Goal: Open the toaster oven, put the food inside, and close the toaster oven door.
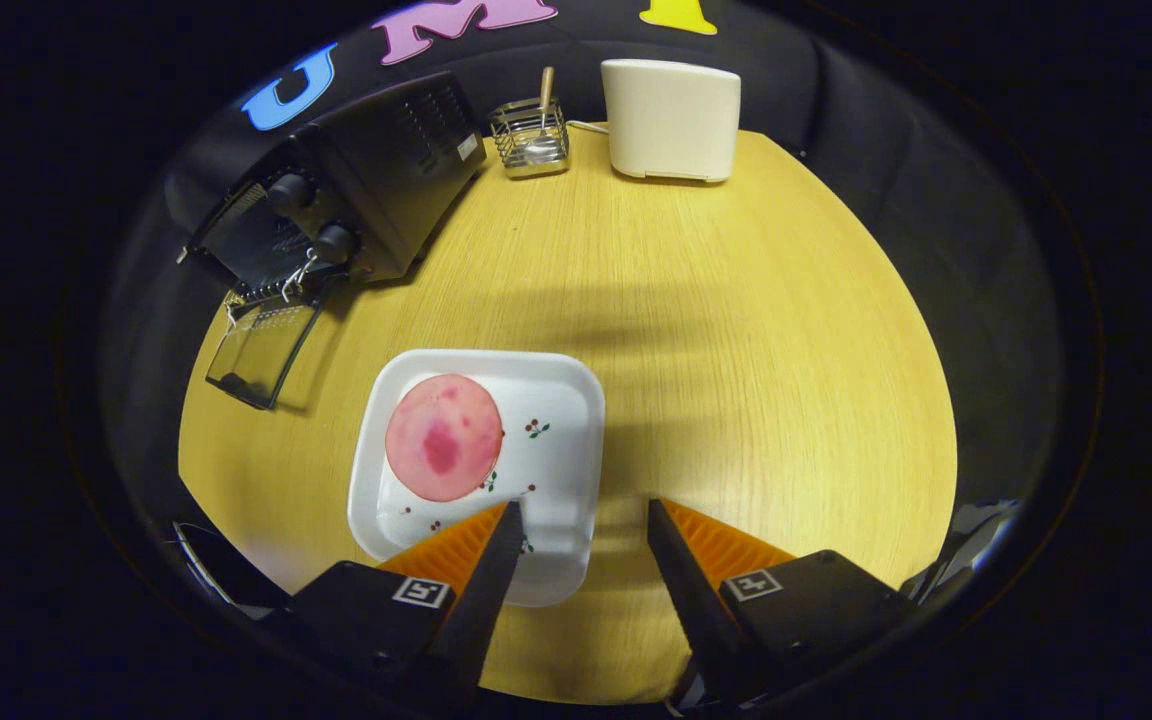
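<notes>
Our gripper [576,520] hangs above the near part of the round wooden table [736,350] with its two fingers spread apart and nothing between them; the left finger overlaps the near right corner of a white square plate [561,420], while the right finger stands over bare wood. On the plate's far left half we see the food [443,437]: a flat, round slice, pale pink with a darker red blotch near its middle and a few smaller reddish specks, lying flat, just ahead and to the left of the fingers. The plate carries small cherry prints around the slice. Far to the left, at the table's edge, sits the black toaster oven [376,170], two round knobs on its front panel, its glass door [261,350] dropped open toward us and lying nearly flat, well apart from the plate. At the far side we make out a small wire basket [531,140] holding a utensil with a wooden handle, and just right of it a cream-white boxy appliance [671,118] with a cord running to it.
</notes>
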{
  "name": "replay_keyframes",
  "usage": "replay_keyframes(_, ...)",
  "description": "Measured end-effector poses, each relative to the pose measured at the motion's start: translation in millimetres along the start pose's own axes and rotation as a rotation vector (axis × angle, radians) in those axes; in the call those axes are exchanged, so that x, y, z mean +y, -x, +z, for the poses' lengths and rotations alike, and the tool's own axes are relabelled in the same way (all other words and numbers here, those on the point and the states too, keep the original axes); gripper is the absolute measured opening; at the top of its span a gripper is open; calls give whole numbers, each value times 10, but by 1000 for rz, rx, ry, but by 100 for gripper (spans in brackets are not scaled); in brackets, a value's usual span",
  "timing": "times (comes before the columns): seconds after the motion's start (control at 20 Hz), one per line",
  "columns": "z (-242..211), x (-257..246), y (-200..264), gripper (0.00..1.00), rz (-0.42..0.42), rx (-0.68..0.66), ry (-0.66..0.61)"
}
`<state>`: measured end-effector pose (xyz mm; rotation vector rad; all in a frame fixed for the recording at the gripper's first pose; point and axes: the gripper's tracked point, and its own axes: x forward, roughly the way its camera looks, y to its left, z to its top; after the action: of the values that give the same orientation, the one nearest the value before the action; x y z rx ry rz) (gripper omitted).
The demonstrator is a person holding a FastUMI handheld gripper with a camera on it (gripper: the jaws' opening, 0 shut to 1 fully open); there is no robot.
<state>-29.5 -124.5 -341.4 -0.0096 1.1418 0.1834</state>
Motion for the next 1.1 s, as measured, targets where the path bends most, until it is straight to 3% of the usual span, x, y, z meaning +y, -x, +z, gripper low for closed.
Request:
replay_keyframes(0.05, 27, -33, -24, 79, -15, -11, 11)
replay_keyframes(0.2, -14, -6, -42, 49, -19, 24, 29)
replay_keyframes(0.35, -1, 12, -26, 44, -1, 57, -6)
replay_keyframes(0.4, 4, 5, -58, 25, 9, 64, -22)
replay_keyframes(0.55, -22, 5, -69, 22, 52, 88, -7)
replay_keyframes(0.7, -68, 73, -43, 7, 144, 142, -66)
replay_keyframes(0.85, -71, 88, -57, 5, 244, 142, -139)
replay_keyframes(1.1, -108, 69, 6, 5, 281, 142, -217)
